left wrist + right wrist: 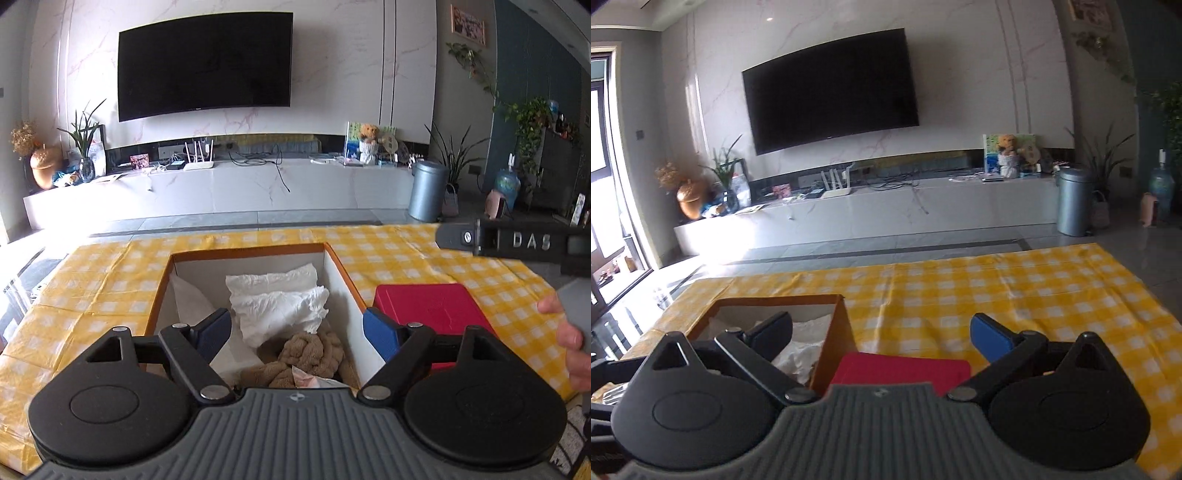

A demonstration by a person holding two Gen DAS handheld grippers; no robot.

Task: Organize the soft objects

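Note:
An open orange-rimmed box (255,251) stands on the yellow checked tablecloth (406,243). Inside lie two white crumpled pillows (280,302) and a brown knotted plush (314,350). My left gripper (297,328) is open and empty, held over the box's near side. A red flat case (432,306) lies right of the box. My right gripper (882,332) is open and empty, above the red case (905,369) and beside the box (834,332). The right gripper's body (517,242) shows at the right edge of the left wrist view.
The tablecloth (1015,295) stretches right of the box. Beyond the table are a tiled floor, a long TV bench (240,184) under a wall TV, and a grey bin (426,190).

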